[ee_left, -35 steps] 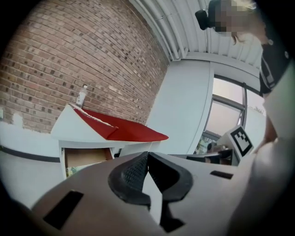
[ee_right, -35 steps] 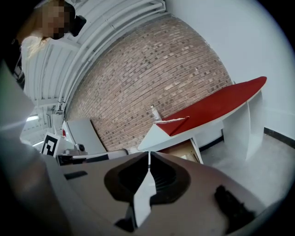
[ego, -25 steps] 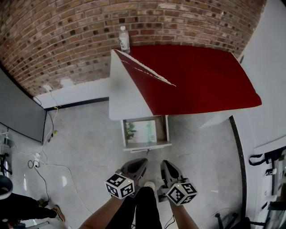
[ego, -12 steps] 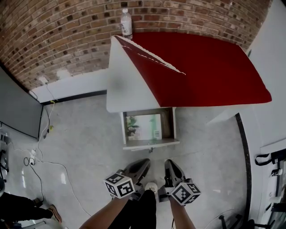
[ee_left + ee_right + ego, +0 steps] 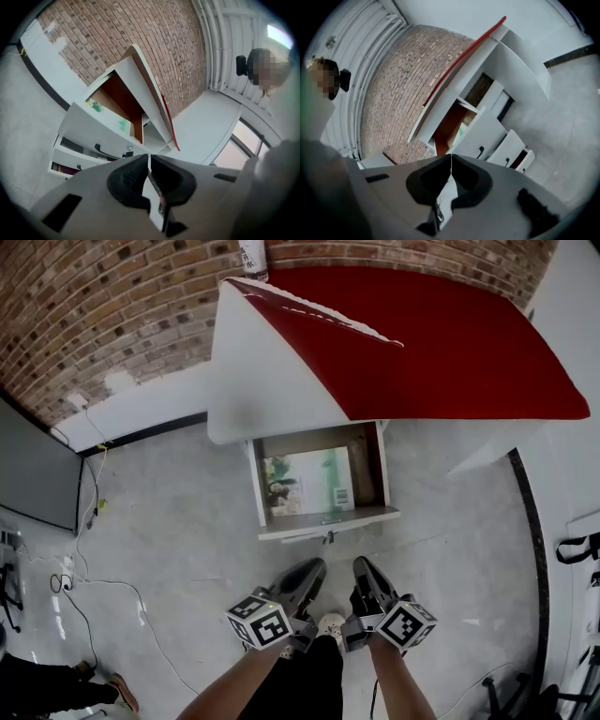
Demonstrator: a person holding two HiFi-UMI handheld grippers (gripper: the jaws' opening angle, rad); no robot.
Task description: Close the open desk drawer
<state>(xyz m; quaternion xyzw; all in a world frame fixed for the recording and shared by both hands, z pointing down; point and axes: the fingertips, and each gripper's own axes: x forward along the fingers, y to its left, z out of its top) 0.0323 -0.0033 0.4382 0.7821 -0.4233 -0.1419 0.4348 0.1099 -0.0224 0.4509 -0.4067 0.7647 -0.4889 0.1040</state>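
Head view, with both claw views. My left claw and right claw hang side by side above the grey floor, both pointing toward the bench, which is red-topped with white sides. In the left claw view, the left claw has its jaws pressed together with nothing between them. The right claw view shows the same for the right claw: its jaws meet and grip nothing. The drawer stands pulled out from the near edge of the bench at its left end. Its front panel faces the claws, near them but apart from both. A printed sheet lies flat inside it. In the claw views the drawer front carries a dark handle. A bottle stands at the far left corner of the bench, against the brick wall.
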